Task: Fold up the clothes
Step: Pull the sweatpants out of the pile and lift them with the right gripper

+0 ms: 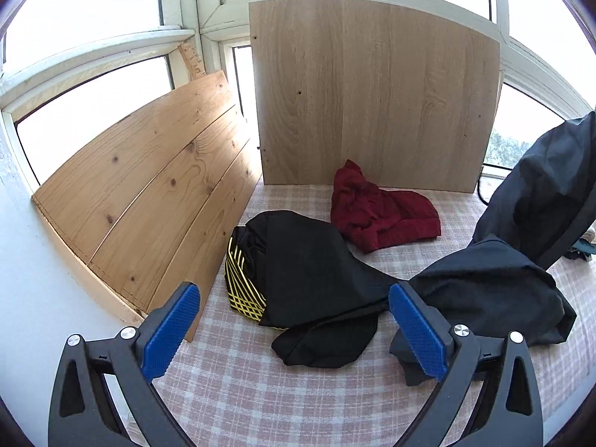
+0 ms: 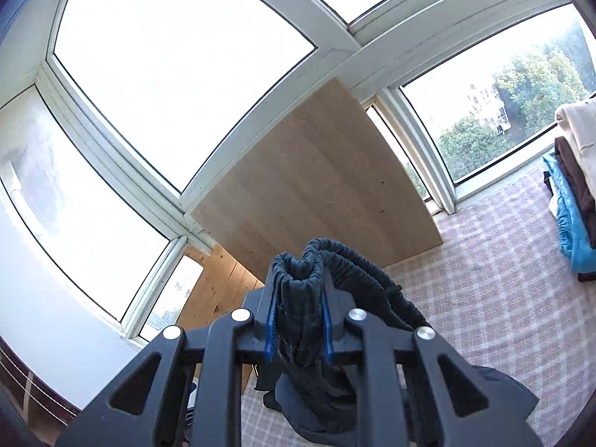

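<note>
My right gripper (image 2: pixel 298 320) clamps the gathered elastic waistband of the dark navy garment (image 2: pixel 298 287) lifted off the pink checked bench (image 1: pixel 231 383), my left gripper (image 1: pixel 294 320) gapes empty above a black yellow-striped garment (image 1: pixel 298 260), a crumpled red garment (image 1: pixel 376 212) lying behind before upright wooden boards (image 1: pixel 372 93).

Daylight floods through blown-out windows (image 2: pixel 178 67), both views sharp, with fisheye bending and dark corners.

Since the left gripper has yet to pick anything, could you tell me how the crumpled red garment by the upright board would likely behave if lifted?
The red garment lies slumped in soft folds, so it is probably floppy and would drape from one pinch. It looks thin, so likely light. Its knit-like surface suggests the pads of the open left gripper would not slip much.
</note>
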The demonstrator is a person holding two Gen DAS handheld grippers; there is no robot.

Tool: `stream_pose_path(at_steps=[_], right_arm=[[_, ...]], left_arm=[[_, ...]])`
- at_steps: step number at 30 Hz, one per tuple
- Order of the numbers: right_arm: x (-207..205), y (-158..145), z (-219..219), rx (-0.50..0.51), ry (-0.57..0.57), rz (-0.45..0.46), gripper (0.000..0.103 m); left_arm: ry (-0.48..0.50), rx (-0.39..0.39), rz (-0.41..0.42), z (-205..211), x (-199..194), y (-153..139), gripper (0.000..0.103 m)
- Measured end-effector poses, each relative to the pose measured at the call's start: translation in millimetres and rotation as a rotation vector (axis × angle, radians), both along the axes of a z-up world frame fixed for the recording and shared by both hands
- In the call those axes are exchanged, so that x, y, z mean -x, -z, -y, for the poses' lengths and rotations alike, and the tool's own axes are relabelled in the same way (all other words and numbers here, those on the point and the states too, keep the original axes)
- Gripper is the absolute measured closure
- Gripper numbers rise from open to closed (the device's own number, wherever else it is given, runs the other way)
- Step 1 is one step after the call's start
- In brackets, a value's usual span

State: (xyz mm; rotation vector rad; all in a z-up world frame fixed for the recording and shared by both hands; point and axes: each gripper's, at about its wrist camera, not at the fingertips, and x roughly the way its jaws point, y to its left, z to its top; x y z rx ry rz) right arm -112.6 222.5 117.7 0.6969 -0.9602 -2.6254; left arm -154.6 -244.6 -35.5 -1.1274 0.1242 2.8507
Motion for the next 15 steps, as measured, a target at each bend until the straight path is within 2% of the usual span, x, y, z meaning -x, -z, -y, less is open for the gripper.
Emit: stream_pose_path(at_steps=[3,9,12,15], right_arm=[[-62,-41,-53,-0.06,0.114,-0.057,0.085],[-166,-112,-159,-0.22,0.317,-0.042,0.085],[-204,-159,-208,-0.303,0.392,-0.035,0.085],[-213,-205,-224,-0.402,0.4,-0.042,0.085]], left_arm=[[0.063,0.014,-0.026,-38,-17,-10,0.001],[0.16,-0.012,-0.074,-129,-50,-32,0.001],[0.191,-0.031,-0.102,-171,-66,-43,0.001],[0.198,-0.053,-0.116,-200,-81,-50,0.001]])
